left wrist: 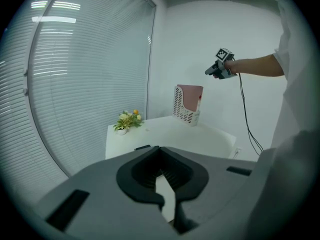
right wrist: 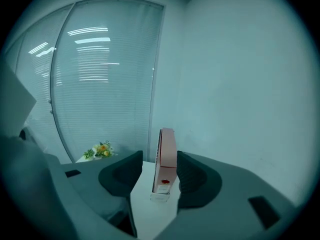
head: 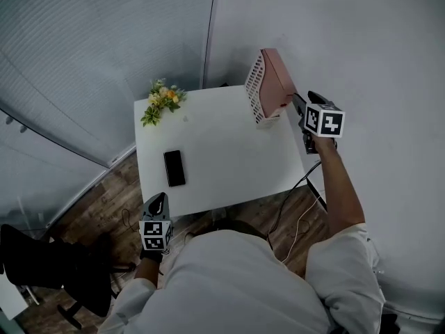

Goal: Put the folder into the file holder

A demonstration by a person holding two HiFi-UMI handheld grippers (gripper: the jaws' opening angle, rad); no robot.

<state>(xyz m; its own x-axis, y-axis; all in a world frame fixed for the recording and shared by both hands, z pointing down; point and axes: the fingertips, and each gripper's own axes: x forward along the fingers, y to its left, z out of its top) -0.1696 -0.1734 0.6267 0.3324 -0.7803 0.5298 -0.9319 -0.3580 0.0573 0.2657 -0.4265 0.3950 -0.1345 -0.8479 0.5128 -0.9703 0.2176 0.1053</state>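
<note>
Extending arm (head: 342,186), right hand-held gripper (head: 300,105) raised near file holder (head: 256,90), jaws apart

The table's (head: 229,155) middle lay bare. At its far left corner stood flowers (head: 162,101), a phone (head: 174,168) lay front left, and the holder (head: 256,92) stood far right, near the wall (head: 361,47).

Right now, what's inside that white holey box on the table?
A pink folder stands upright inside the white file holder. The holder's mesh wall covers the folder's lower part, so whether anything else sits down in there cannot be seen.
</note>
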